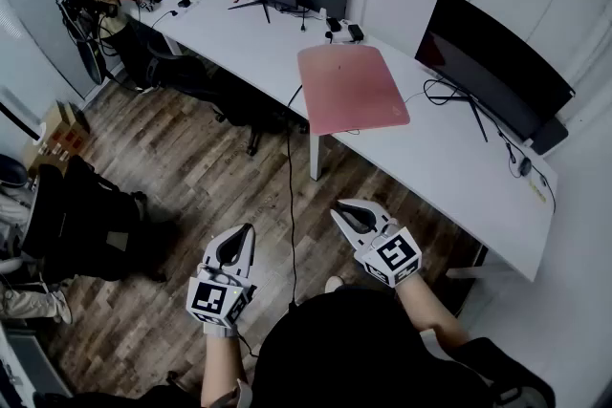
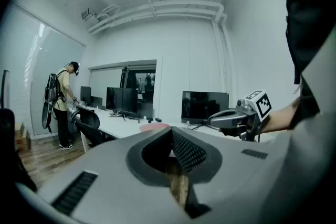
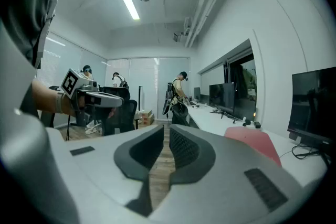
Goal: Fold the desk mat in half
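1. Step in hand: the approach. The person is standing back from the counter (image 1: 449, 158) and holding both claws over the wooden floor (image 1: 191, 177) in the lower half of the head view. The folding is not yet begun.
2. The desk mat (image 1: 352, 89), pink, is lying flat and unfolded on the counter at upper centre of the frame. Its near edge is sitting close to the counter's front edge. Neither claw is touching it; both are hanging well apart from it.
3. Left claw (image 1: 244, 234): the jaws are meeting at the tips, with nothing between them. Right claw (image 1: 342, 213): the jaws are resting almost together, showing only a thin slit and gripping nothing.
4. Next move, as I am judging it: closing in on the counter, parting both claws, and taking one edge of the mat at two spots, probably the near corners, so it is lifting evenly.
5. Watching for: the monitor (image 1: 492, 62) and its cables (image 1: 449, 96) are sitting just beside the mat's right side, so the fold is needing room clear of them.
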Demonstrator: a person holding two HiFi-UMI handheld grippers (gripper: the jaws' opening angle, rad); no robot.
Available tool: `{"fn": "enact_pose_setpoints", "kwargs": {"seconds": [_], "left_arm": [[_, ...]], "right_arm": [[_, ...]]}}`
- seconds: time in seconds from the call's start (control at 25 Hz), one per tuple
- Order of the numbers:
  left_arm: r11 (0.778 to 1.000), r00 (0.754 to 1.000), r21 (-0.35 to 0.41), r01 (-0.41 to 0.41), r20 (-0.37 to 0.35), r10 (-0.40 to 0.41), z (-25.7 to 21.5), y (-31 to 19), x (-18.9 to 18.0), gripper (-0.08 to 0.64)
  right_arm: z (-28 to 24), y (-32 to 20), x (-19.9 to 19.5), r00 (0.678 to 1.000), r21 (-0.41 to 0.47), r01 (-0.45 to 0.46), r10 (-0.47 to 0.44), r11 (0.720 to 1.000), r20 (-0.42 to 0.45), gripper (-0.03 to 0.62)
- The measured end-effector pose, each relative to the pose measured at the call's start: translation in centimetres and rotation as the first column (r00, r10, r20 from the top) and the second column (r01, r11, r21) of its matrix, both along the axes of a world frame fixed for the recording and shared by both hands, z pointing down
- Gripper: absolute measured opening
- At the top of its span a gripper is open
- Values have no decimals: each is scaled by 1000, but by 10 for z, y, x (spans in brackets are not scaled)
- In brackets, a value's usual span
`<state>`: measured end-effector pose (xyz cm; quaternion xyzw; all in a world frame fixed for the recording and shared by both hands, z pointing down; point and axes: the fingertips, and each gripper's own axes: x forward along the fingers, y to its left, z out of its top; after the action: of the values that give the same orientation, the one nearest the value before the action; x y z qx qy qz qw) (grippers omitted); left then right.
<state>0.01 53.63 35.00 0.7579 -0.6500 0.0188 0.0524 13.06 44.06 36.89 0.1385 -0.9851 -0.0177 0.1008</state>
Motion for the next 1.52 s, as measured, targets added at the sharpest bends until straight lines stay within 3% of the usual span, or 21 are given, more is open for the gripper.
{"fn": "enact_pose_setpoints", "kwargs": {"seconds": [0.32, 0.52, 0.68, 0.92, 1.24, 1.52], "left_arm": [[1000, 1000, -11, 12, 3, -12, 0, -26, 14, 8], [1000, 999, -12, 4, 51, -3, 13, -49, 25, 8], [998, 999, -55, 39, 6, -39, 11, -69, 33, 8], [998, 999, -61, 32, 4, -31, 15, -99, 36, 8], [998, 1000, -58, -21, 21, 22, 35, -138, -9, 8], [995, 995, -40, -96, 14, 97, 40, -183, -89, 8]], "right_arm": [[2, -25, 11, 1000, -10, 14, -14, 1000, 4, 43], [4, -51, 25, 999, -51, 6, -4, 999, 40, 43], [11, -70, 34, 999, -75, 14, -11, 997, 50, 43], [21, -93, 33, 999, -93, 25, -22, 995, 34, 43], [37, -127, -9, 1000, -96, -3, 2, 995, -15, 44], [37, -170, -81, 997, -140, -79, 76, 987, -26, 44]]}}
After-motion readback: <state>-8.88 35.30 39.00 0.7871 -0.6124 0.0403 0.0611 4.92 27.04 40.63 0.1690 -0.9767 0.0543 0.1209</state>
